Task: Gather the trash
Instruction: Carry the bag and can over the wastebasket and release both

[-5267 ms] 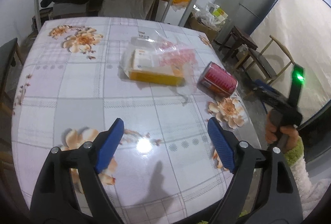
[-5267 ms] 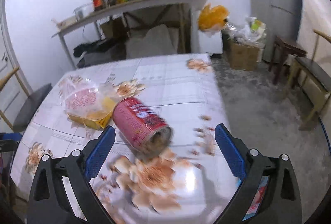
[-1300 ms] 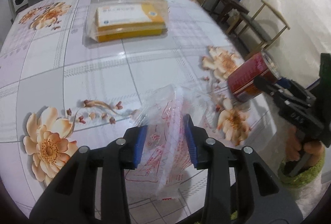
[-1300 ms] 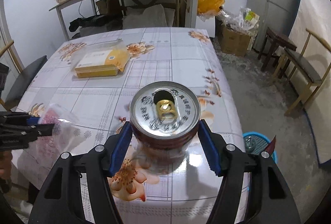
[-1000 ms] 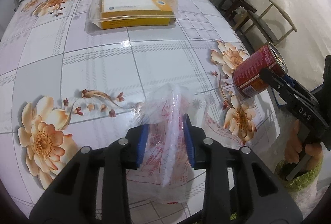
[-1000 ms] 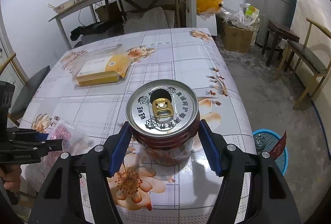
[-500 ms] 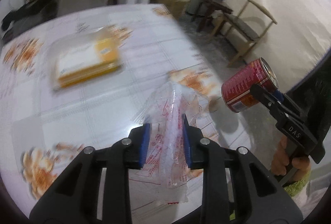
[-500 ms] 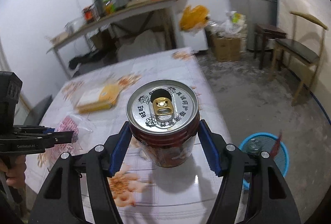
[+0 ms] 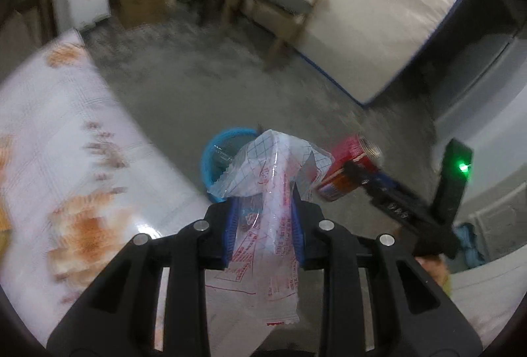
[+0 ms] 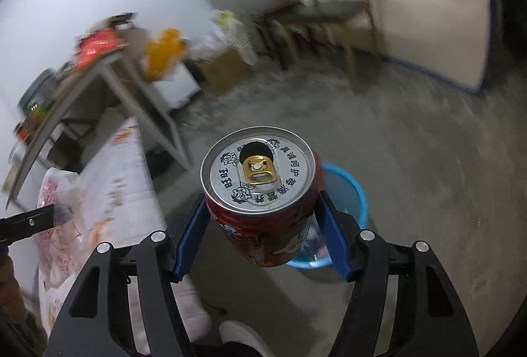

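My left gripper (image 9: 263, 208) is shut on a crumpled clear plastic wrapper (image 9: 273, 179) with red print, held in the air past the table's edge. Just beyond it on the floor stands a blue bin (image 9: 219, 156), partly hidden by the wrapper. My right gripper (image 10: 262, 218) is shut on a red drink can (image 10: 263, 192), its silver top with a gold tab facing the camera. The blue bin (image 10: 346, 195) lies right behind and below the can. In the left wrist view the red can (image 9: 346, 166) hangs to the right of the wrapper.
The table (image 9: 49, 159) with its flowered cloth lies on the left, its edge close to the bin. A wooden chair (image 9: 290, 1) and a white mattress (image 9: 378, 1) stand across the grey floor. A cardboard box (image 10: 224, 70) sits by the far wall.
Both grippers have swung right, off the table and over the floor, carrying the wrapper and the can. The blue bin has come into view close under them.
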Demonstrator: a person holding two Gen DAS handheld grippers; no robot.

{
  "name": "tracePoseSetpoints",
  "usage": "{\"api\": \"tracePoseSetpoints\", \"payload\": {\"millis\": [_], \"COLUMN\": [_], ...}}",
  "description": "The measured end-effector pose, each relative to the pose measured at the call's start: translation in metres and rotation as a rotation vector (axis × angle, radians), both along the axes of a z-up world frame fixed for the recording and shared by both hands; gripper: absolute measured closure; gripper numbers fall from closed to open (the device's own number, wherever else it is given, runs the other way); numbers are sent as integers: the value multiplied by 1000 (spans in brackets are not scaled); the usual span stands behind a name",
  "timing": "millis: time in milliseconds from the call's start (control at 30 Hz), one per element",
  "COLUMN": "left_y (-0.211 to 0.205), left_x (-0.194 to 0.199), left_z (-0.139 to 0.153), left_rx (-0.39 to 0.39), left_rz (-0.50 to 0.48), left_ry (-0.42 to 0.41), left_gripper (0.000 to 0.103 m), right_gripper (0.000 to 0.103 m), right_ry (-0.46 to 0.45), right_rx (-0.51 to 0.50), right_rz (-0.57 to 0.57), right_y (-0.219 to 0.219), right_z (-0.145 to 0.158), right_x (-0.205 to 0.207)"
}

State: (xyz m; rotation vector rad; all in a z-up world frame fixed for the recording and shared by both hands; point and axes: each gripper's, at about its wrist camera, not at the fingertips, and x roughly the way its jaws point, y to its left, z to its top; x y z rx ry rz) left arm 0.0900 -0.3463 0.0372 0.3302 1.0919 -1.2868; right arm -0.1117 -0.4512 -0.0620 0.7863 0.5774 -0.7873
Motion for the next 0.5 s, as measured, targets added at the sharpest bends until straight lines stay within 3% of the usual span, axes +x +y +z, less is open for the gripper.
{"api": "tracePoseSetpoints", "payload": {"millis": [100, 200, 267, 300, 333, 400, 500], "left_y": [-41, -74, -98, -107, -115, -124, -119], "left_x": [-4, -4, -1, 0, 4, 15, 25], "left_z": [-27, -43, -54, -60, -66, -77, -88], "left_rx": [49, 59, 69, 83, 97, 105, 123], "left_rz": [-24, -30, -26, -11, 18, 85, 118], "left_ry": [60, 61, 35, 21, 1, -11, 84], "left_gripper": [76, 73, 60, 40, 28, 27, 27], "right_gripper": [39, 39, 38, 34, 29, 28, 28], "right_ry": [17, 4, -11, -18, -21, -15, -7], "right_rx": [89, 150, 182, 207, 218, 246, 302], "right_rz": [-34, -54, -55, -55, -62, -90, -114], "right_y": [-22, -47, -64, -75, -79, -93, -99], "right_z": [-30, -54, -69, -82, -88, -109, -130], "right_x": [-5, -3, 1, 5, 8, 10, 9]}}
